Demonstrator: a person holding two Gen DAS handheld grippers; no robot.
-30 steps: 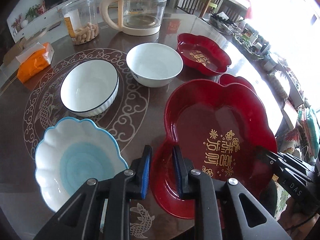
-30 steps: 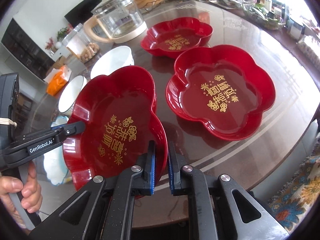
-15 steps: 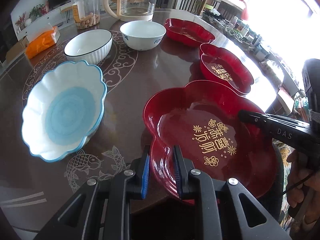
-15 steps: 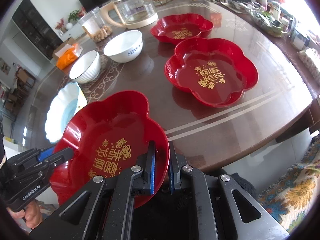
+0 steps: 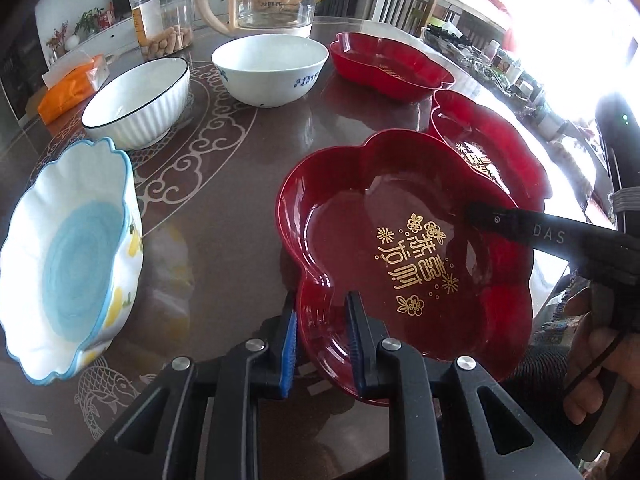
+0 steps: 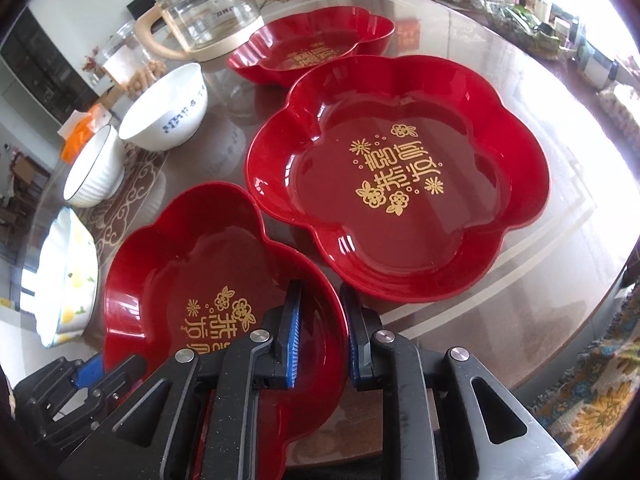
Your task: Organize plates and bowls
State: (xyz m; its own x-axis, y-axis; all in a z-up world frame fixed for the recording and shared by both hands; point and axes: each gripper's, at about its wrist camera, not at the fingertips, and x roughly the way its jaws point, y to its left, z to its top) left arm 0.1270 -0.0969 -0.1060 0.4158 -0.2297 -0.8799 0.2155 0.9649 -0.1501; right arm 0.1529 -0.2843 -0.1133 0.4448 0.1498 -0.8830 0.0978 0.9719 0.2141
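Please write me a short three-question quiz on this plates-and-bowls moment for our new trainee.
1. True or false: the left gripper and the right gripper both clamp the rim of the same red flower-shaped plate.
2. How many red plates of that shape show in the right wrist view?
3. Which bowl is nearest the held plate on its left side in the left wrist view: A the blue-centred scalloped bowl, B the black-rimmed ribbed bowl, C the white bowl with blue print?

Key: 1 true. 2 three: the held one, a second plate on the table, and a third plate behind. 3 A.
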